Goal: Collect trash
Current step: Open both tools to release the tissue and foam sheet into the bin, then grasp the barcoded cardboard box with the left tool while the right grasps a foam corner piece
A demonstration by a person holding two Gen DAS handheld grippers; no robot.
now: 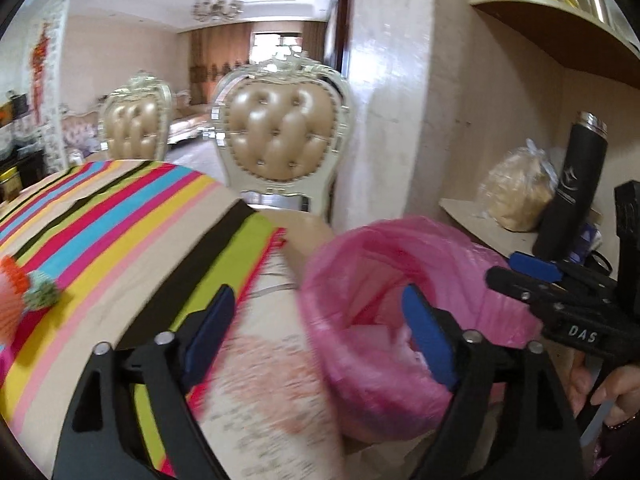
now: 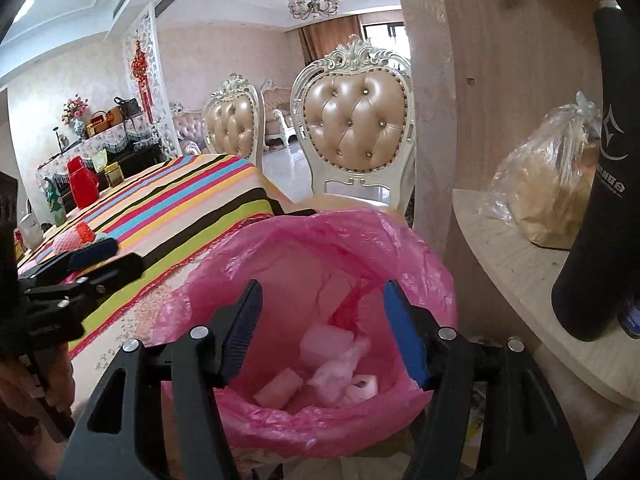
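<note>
A bin lined with a pink bag (image 2: 320, 240) stands beside the table; it also shows in the left wrist view (image 1: 384, 248). Several white crumpled tissues (image 2: 332, 364) lie at its bottom. My right gripper (image 2: 324, 332) is open and empty, right above the bin's mouth. My left gripper (image 1: 320, 328) is open and empty, over the table's edge and the bin's left rim. An orange and pink mesh piece (image 1: 10, 292) lies on the table at far left, also seen in the right wrist view (image 2: 76, 236).
The table has a striped cloth (image 1: 120, 216). Two padded chairs (image 2: 352, 120) stand behind it. A shelf (image 2: 520, 248) on the right holds a black flask (image 2: 600, 208) and a plastic bag of food (image 2: 552, 184). A red thermos (image 2: 82, 184) stands far left.
</note>
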